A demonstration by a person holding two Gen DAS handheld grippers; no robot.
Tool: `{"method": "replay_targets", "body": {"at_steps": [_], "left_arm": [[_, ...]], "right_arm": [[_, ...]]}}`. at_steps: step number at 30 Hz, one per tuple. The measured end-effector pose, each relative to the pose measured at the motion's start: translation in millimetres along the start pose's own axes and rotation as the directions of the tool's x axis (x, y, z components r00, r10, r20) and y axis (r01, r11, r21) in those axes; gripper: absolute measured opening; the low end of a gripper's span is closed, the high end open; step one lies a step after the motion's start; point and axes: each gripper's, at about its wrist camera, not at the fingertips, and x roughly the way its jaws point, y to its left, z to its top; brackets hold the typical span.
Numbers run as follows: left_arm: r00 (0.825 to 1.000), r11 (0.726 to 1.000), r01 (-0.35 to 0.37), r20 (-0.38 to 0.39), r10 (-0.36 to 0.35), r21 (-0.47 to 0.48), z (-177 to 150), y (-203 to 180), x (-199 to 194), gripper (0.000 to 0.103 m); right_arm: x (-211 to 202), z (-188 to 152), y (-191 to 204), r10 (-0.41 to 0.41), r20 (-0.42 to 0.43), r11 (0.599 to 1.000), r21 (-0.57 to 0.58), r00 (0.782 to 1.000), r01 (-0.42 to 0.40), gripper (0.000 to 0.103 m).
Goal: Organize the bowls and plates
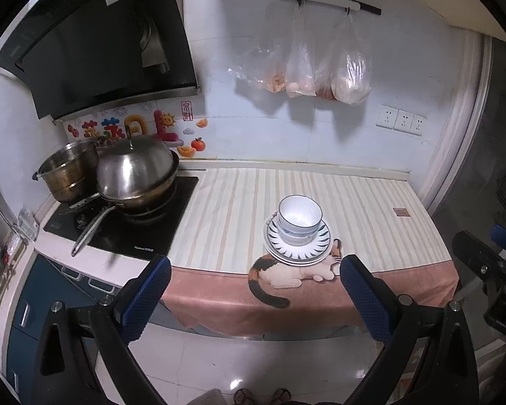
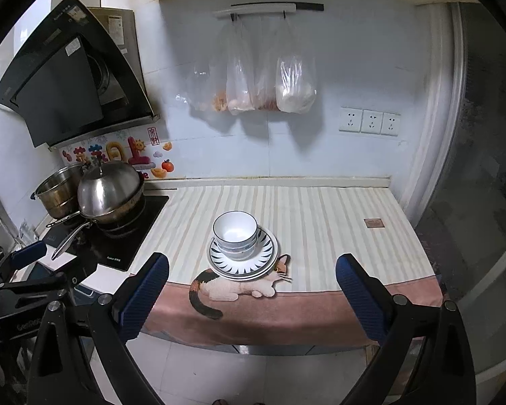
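Left wrist view: nested bowls (image 1: 300, 222) sit on stacked plates (image 1: 298, 248) near the desk's (image 1: 371, 209) front edge — compact, apparently finished. Left hand-held gripper (image 1: 254, 290) and right hand-held gripper (image 2: 251, 292) hover released, well apart from them.

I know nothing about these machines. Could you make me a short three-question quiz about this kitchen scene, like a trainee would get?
1. True or false: the stacked bowls sit on top of the stacked plates.
2. Multiple choice: the left tool and right tool are A) both open and empty, B) both gripping a plate, C) one holding a bowl.
3. Fill in: the plates partly cover a printed ____ on the striped cloth.

Key: 1 true. 2 A. 3 cat.
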Motion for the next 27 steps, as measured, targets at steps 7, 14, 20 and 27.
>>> {"method": "replay_targets", "body": {"at_steps": [7,14,20,27], "left_arm": [[1.0,1.0,0.0,-0.014,0.0,-0.01,-9.7,12.1,-8.6,0.103],[1.0,1.0,-0.009,-0.01,0.009,-0.005,-13.9,14.1,-12.3,0.103],[1.0,1.0,-0.016,-0.007,0.016,-0.003,-14.5,16.2,-14.1,0.103],[1.0,1.0,-0.01,-0.01,0.01,-0.011,-12.8,18.3,-14.2,0.103]], "right_arm": [[-7.7,-10.0,8.0,-0.008,-0.009,1.0,0.024,1.0,0.008,0.101],[-5.1,-15.8,10.6,-0.013,-0.021,1.0,0.027,1.0,0.013,0.102],[-3.2,-16.5,9.9,-0.01,-0.022,1.0,0.025,1.0,0.011,0.102],[-2.5,-16.4,9.0,-0.008,-0.021,1.0,0.028,1.0,0.009,0.102]]}}
